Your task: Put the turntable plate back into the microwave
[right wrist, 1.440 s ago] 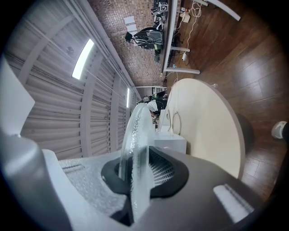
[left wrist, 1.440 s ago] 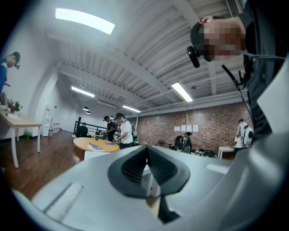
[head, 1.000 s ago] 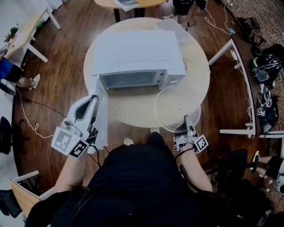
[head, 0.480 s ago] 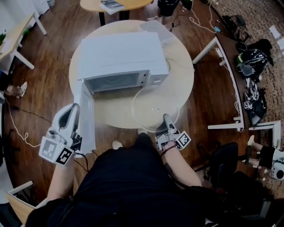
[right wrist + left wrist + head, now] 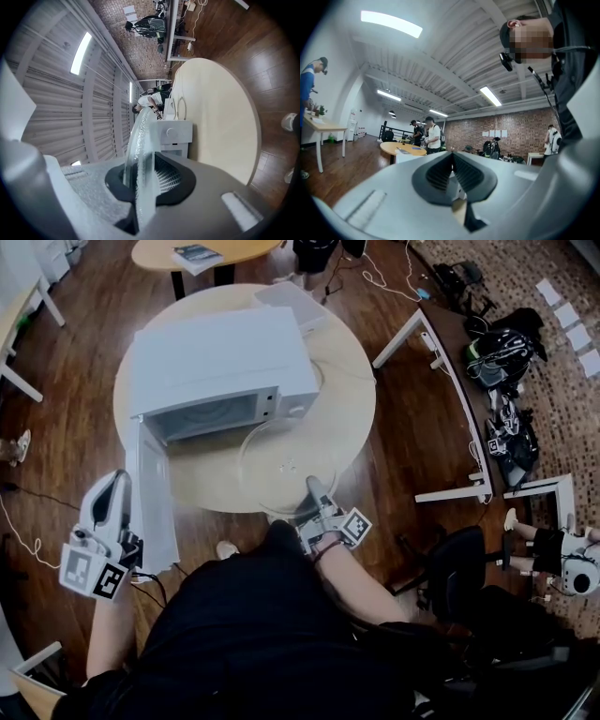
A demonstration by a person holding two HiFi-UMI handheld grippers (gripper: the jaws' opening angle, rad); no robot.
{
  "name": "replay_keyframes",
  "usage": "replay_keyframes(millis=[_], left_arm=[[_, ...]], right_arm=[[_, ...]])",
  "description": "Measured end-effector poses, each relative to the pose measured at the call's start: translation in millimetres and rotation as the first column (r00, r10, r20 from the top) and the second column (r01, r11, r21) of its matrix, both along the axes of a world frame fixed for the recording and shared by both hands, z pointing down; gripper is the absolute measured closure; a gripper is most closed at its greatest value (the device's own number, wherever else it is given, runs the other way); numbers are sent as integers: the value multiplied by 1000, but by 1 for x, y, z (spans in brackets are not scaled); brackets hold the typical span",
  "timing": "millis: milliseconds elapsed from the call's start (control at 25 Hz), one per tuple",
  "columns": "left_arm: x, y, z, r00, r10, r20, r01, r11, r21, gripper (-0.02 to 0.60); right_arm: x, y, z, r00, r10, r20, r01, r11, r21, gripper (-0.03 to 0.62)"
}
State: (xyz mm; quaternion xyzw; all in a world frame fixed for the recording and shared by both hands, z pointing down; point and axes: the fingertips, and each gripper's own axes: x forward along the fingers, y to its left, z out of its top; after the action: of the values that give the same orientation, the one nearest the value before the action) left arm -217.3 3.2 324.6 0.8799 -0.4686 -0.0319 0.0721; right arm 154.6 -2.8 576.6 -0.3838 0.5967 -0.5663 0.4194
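Two grippers: the left gripper, beside the microwave's open door, has jaws closed on nothing, and the right gripper has jaws clamped on the near rim of the glass turntable plate, over the bench before the microwave.

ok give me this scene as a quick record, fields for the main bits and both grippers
microwave: on the round table
door: open, swung toward the person
plate: clear glass, outside the microwave, over the table's near edge, in front of the opening
right gripper: jaws shut on the plate's near rim
left gripper: jaws together, nothing between them, beside the door
task state: plate not yet inside
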Motion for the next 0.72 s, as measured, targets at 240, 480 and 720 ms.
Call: replay_keyframes(millis=[240, 480, 720], left_arm=[[-7, 1, -12, 1000, -17, 19, 16, 999, 30, 578], [-10, 2, -6, 1000, -17, 18, 17, 999, 29, 578], [-12, 8, -6, 1000, -6, 30, 5, 1000, 27, 578]], right_arm=[[-9, -2, -3, 1000, -15, 4, 15, 1000, 5, 560], [-15, -1, -1, 1000, -25, 4, 25, 1000, -11, 560], [-27, -4, 0, 999, -40, 3, 40, 999, -8, 560]])
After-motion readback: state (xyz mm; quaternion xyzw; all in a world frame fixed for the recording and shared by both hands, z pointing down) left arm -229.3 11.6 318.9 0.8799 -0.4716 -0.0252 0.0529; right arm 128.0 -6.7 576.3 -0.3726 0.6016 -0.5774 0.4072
